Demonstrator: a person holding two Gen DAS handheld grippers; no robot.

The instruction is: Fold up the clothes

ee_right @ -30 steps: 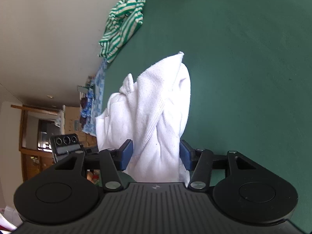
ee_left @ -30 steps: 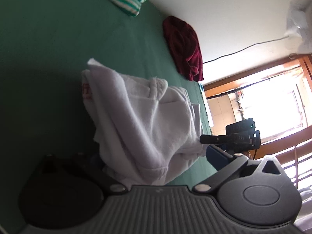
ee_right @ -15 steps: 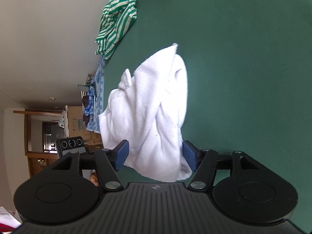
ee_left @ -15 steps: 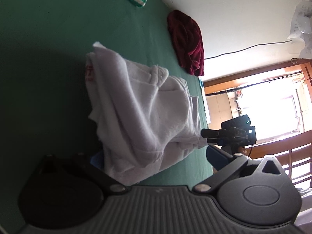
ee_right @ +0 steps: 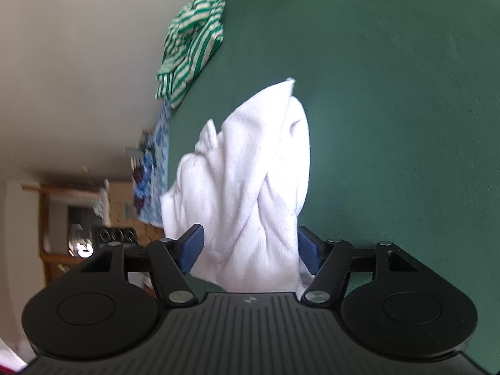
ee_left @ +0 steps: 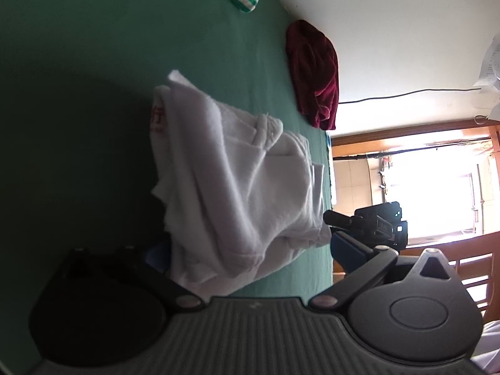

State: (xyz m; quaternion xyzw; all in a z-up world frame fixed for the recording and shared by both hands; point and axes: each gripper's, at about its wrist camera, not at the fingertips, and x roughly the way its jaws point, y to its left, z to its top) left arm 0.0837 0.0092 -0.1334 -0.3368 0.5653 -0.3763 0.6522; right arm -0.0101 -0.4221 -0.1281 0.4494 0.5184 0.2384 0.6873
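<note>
While the white garment (ee_right: 250, 193) lies bunched on the green surface (ee_right: 390, 93), right gripper (ee_right: 250, 247) jaws, just opening, flank it loosely; left gripper (ee_left: 250, 256) likewise wide, gripping nothing.

Both wrist cameras sit close behind their fingers, angled down onto the green surface (ee_left: 93, 47) and rolled sideways. Both share the white garment (ee_left: 237, 181) at centre frame and the striped garment (ee_right: 193, 43) toward the top.
</note>
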